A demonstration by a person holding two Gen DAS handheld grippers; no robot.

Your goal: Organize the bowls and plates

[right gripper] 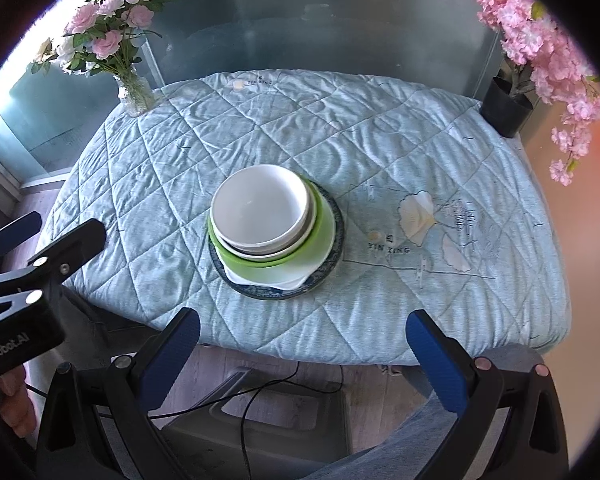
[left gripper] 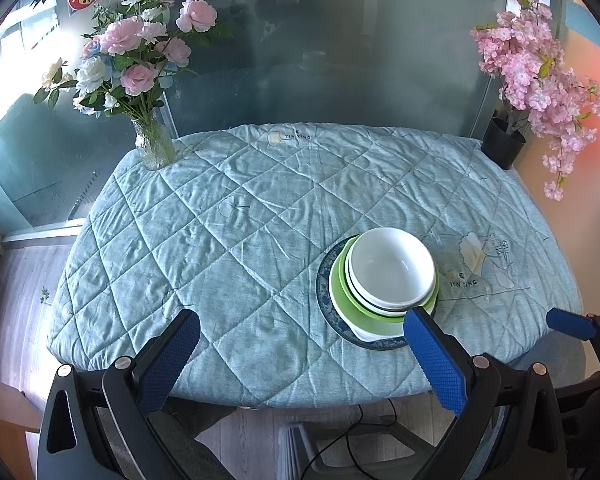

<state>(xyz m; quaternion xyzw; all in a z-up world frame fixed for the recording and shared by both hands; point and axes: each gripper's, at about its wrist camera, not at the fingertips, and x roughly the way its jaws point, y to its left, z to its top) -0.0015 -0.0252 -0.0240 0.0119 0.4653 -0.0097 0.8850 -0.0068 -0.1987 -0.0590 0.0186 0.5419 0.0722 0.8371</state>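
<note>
Bowls [right gripper: 260, 206] are sitting nested on a green plate [right gripper: 320, 232] and blue-rimmed plate [right gripper: 336, 240] mid-frame on the quilted bench [right gripper: 420, 140]. I am seeing a hand [right gripper: 12, 404] only in the right view. Left gripper [left gripper: 300, 356] and right gripper [right gripper: 302, 354] are both hanging spread, holding nothing.

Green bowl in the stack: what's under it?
Under the green bowl: a white squarish plate, then a blue-patterned round plate. Their centres are covered.
</note>
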